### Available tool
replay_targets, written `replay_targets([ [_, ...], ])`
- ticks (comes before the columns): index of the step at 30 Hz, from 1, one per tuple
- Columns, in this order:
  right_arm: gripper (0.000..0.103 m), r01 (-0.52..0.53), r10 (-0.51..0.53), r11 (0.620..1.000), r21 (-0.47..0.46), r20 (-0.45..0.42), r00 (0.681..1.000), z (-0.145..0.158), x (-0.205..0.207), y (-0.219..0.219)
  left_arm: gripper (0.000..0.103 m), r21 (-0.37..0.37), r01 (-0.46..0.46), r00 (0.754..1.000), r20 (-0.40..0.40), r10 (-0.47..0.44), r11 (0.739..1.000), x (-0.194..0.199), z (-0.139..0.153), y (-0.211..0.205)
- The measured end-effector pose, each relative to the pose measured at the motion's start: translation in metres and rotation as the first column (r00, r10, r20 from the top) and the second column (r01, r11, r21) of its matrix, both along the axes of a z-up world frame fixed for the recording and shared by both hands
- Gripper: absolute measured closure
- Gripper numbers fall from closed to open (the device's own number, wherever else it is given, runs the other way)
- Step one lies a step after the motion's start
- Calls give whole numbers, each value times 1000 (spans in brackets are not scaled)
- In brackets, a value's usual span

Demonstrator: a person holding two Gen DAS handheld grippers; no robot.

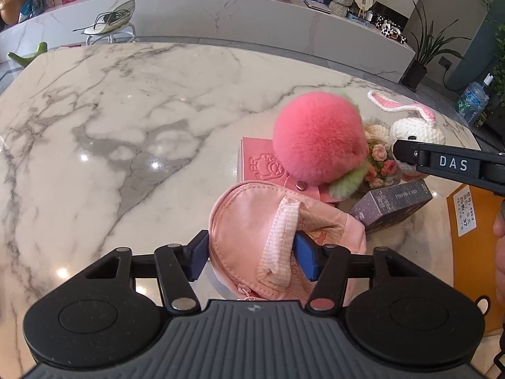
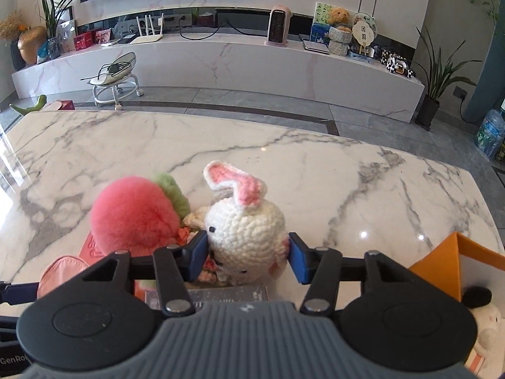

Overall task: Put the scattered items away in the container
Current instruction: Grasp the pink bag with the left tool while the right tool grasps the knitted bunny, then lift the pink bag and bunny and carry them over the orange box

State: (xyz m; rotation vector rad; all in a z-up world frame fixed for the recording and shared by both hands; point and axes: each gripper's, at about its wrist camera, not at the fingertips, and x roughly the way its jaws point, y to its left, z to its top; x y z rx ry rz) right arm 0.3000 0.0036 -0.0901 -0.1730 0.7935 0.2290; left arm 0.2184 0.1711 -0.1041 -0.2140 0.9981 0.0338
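Note:
A pink fabric pouch (image 1: 252, 221) lies on the marble table between the pads of my left gripper (image 1: 252, 257), which is open around it. Behind it sit a pink wallet (image 1: 258, 161), a fluffy pink peach plush (image 1: 317, 135), a purple photo card box (image 1: 391, 205) and a crochet flower bunch (image 1: 378, 158). My right gripper (image 2: 249, 260) is open around a white crochet bunny (image 2: 246, 230); its pads are close to the bunny's sides. The orange box (image 2: 442, 265) stands at the right with a white plush (image 2: 486, 325) inside.
The marble table (image 1: 110, 126) stretches to the left and far side. The right gripper's finger, labelled DAS (image 1: 451, 164), crosses the left wrist view in front of the bunny (image 1: 413, 129). The peach plush (image 2: 139, 218) sits left of the bunny.

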Motion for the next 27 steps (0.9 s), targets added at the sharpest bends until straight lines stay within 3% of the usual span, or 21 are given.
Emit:
replay_targets([
  [2,50,3,-3,1000,-4,14,1000,3,-6,0,46,5,-1,1000,10,1,1000,-7,4,0],
  [15,51,-8,4,1000,21,183,983,62,-71,-5,49,11,6,994,111,-8,1000,-56,50,-7],
  [27,51,-10,-4,996,85,157,988,68,-145,-35,50,58,26,985,171,-36,998,-103,75,-26],
])
